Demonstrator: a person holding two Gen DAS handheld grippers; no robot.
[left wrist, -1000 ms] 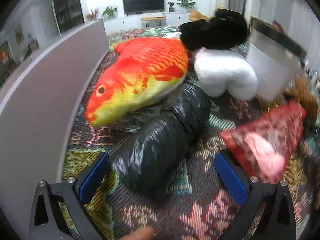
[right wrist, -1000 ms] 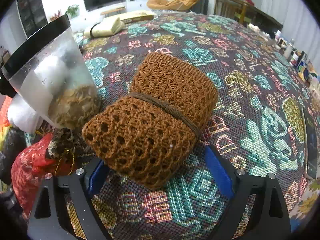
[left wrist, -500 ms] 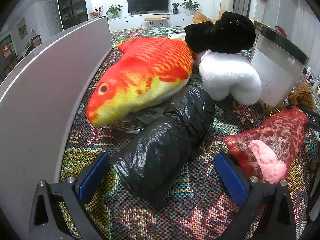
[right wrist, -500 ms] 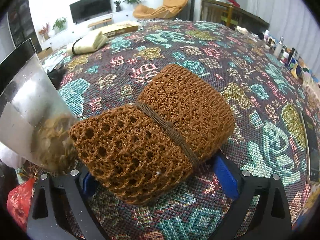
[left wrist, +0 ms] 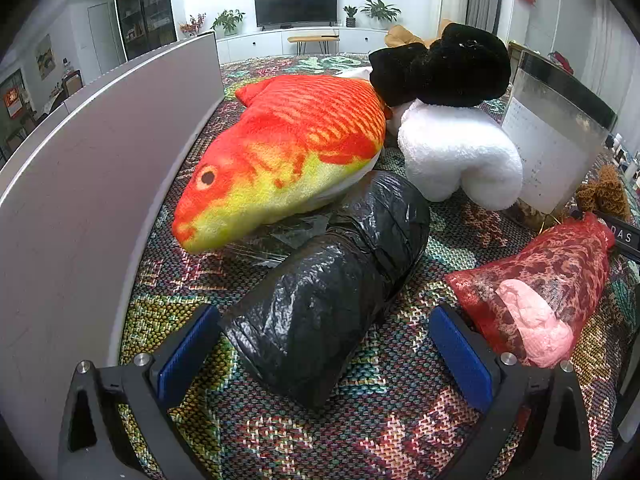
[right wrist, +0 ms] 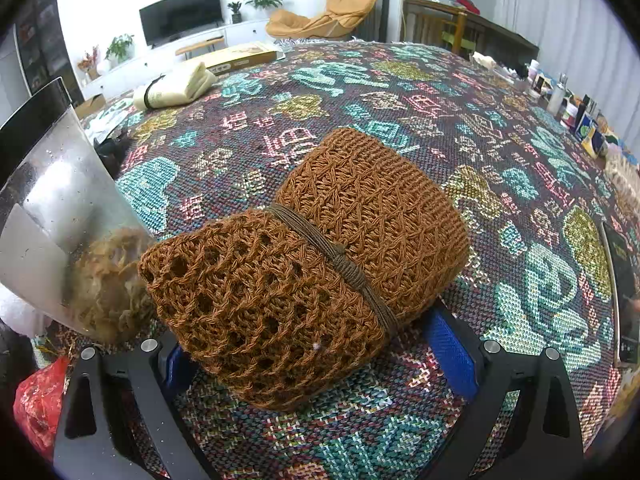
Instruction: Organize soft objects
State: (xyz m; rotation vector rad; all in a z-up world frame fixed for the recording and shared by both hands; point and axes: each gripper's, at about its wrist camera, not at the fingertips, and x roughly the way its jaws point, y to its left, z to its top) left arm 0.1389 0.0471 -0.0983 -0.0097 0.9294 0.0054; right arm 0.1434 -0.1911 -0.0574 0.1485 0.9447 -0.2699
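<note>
A: Knitted brown roll (right wrist: 304,268), lower centre of right wrist view, lies on the patterned cloth (right wrist: 520,200), bound at its middle by a brown cord (right wrist: 340,264). Right gripper (right wrist: 312,344) straddles its near end; the pads look pressed to its sides, though the left pad is mostly hidden, so I judge it held.

B: Handling?

A: Judged light, soft, springy; open mesh could snag a pad edge. Best hold is across the body near the cord, where it is tightest.

B: Left side?

A: Left gripper (left wrist: 324,348) is wide open, holding nothing. Black plastic-wrapped roll (left wrist: 332,292), centre of the left wrist view, lies between the pads; left pad about touching, right pad apart. Film looks slippery and crinkly; grip mid-body.

B: Neighbours?

A: Fish plush (left wrist: 288,160) upper centre, white plush (left wrist: 460,160) and black plush (left wrist: 444,66) upper right, red mesh bag (left wrist: 540,280) at right.

B: Writing?

A: Letters "DAS" on a dark strip (left wrist: 626,236) at right edge, partly cut off. Print on the clear container (left wrist: 548,152) too small to read.
</note>
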